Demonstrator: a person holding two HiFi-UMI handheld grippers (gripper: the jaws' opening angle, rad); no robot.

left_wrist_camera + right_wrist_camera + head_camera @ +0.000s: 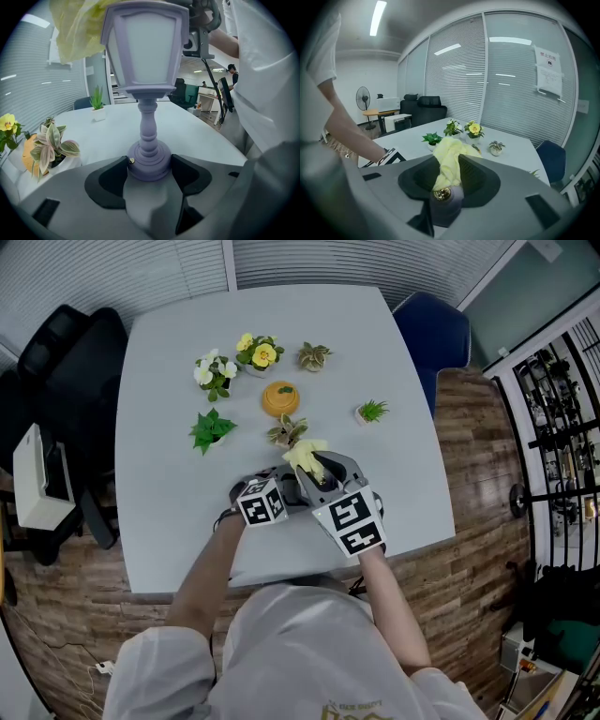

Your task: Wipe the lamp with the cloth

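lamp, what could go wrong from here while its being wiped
1. The left gripper grips the lamp only by its round base, so sideways pressure from the cloth at the top could tip it.
2. The cloth is only bunched in the right gripper and might pull out.
3. The potted plant nearby could be knocked.

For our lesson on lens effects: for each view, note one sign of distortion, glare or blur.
Head view: the table edges bow outward. Left gripper view: black corners ring the picture, and the lamp looms large. Right gripper view: the blinds curve, and a ceiling light glares.
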